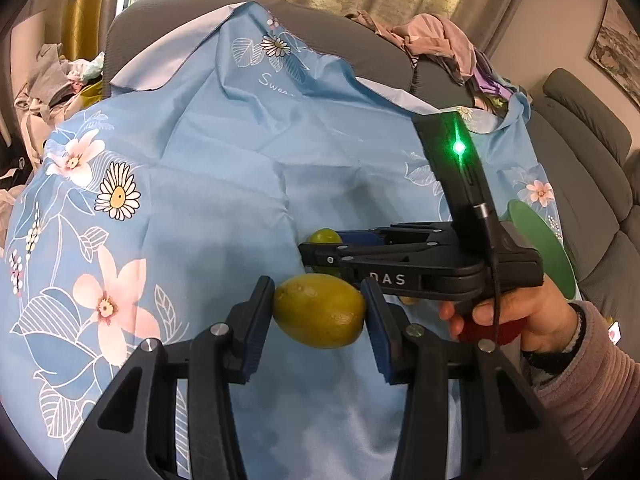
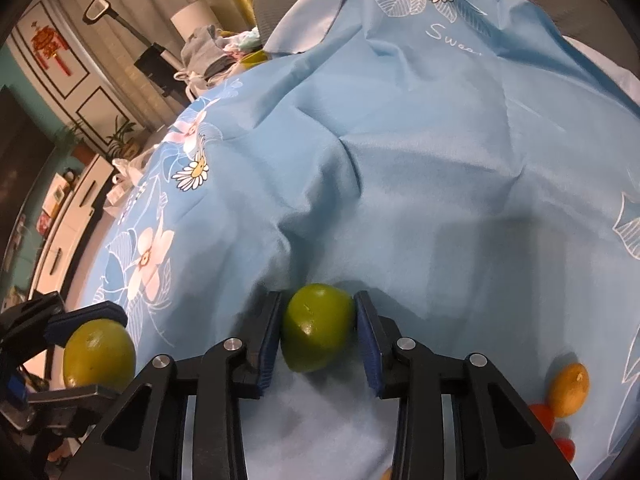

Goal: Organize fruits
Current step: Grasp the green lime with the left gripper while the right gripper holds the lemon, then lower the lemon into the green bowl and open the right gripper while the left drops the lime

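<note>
My left gripper (image 1: 319, 310) is shut on a yellow-green lemon (image 1: 320, 310), held above the blue floral cloth (image 1: 224, 200). It also shows in the right wrist view (image 2: 99, 354) at the lower left, with the left gripper's pads around it. My right gripper (image 2: 317, 330) is shut on a green lime (image 2: 316, 328). In the left wrist view the right gripper (image 1: 320, 252) comes in from the right, and the lime (image 1: 325, 237) peeks out behind its fingers.
A small orange fruit (image 2: 568, 389) and red fruits (image 2: 544, 420) lie on the cloth at the lower right. A green plate (image 1: 540, 248) sits behind the right hand. Grey sofa (image 1: 580, 128) with piled clothes (image 1: 436, 40) rings the cloth.
</note>
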Available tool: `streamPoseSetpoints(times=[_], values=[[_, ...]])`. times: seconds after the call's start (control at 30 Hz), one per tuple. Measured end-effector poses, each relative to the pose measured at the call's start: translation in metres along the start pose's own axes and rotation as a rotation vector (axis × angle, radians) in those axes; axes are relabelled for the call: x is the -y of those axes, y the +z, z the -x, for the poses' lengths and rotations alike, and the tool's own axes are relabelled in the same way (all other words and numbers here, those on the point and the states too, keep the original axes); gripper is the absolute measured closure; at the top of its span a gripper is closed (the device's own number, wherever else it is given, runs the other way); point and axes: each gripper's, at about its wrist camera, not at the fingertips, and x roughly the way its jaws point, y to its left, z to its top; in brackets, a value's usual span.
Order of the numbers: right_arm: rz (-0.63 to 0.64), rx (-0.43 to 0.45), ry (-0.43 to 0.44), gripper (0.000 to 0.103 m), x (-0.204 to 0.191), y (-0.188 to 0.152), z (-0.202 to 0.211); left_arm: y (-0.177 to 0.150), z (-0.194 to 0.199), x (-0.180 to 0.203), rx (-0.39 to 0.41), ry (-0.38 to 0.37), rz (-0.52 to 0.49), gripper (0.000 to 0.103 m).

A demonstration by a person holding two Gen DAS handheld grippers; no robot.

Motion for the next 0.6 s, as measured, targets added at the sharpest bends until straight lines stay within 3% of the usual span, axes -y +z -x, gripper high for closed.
streamPoseSetpoints(times=[0.27, 0.6], values=[[-0.021, 0.085, -0.002, 0.066, 0.001, -0.014, 0.046, 0.002, 0.009, 0.018, 0.009, -0.002, -0.033, 0.059], [-0.112, 0.225, -0.006, 0.066, 0.015, -0.067, 0.123, -0.003, 0.014, 0.058, -0.001, -0.024, -0.086, 0.059]])
